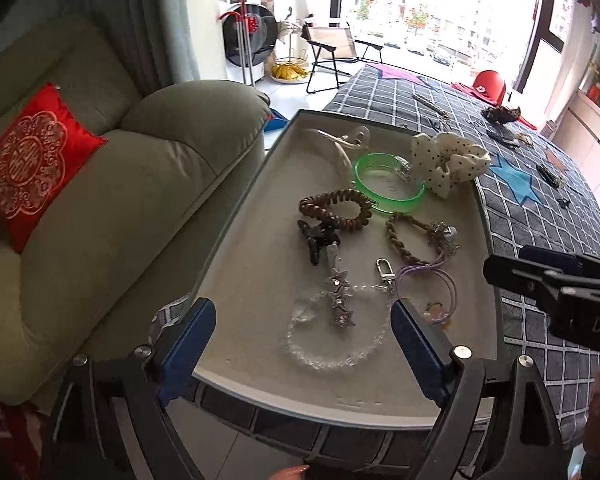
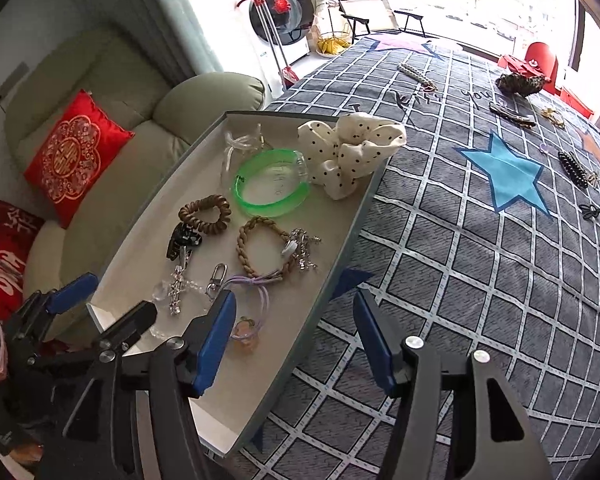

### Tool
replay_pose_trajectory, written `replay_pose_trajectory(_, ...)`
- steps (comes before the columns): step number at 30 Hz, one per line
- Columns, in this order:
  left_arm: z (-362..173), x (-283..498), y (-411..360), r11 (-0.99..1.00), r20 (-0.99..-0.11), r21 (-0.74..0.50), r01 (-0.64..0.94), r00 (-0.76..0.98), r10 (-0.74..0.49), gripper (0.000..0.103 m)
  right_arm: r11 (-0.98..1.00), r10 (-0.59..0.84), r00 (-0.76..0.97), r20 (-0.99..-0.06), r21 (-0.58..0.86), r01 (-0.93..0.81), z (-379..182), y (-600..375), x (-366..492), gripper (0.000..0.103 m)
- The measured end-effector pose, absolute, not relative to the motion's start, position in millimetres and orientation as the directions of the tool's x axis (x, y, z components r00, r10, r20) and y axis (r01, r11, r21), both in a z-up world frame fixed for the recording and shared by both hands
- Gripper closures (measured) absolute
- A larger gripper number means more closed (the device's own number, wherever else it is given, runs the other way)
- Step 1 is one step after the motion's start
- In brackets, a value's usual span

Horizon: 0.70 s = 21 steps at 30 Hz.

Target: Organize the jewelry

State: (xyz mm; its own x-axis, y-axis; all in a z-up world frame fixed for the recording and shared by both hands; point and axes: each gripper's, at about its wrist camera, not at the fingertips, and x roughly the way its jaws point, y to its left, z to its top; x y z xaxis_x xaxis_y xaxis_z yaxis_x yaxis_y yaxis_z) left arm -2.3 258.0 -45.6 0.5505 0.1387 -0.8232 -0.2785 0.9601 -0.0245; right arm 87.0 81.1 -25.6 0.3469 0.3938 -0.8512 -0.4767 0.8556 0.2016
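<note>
A grid-patterned cloth (image 2: 460, 264) supports the jewelry tray (image 2: 352, 216). The left gripper (image 1: 302, 332) and right gripper (image 2: 294, 334) hover spread apart, holding nothing.

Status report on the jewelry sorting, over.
Left gripper open, empty, over the tray's near end. Right gripper open, empty, straddling the tray's right rim. Leopard scrunchie and black hair clip still loose on the checked cloth.
</note>
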Motion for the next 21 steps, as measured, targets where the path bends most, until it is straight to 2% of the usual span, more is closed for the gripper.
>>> replay_pose_trajectory(12,-33.4,-39.7,272.5,0.933,-0.794,-0.044,-0.358,0.579,0.185,0.000,0.840,0.366,0.327,-0.871,0.158,-0.519,-27.2,94.4,70.8,0.024)
replay_pose_trajectory(21,-30.6,-64.1,280.6,0.911,-0.790,-0.068,-0.406,0.579,0.200,0.000,0.829,0.329,0.325,-0.886,0.106,-0.550,-30.0,100.6,52.3,0.022)
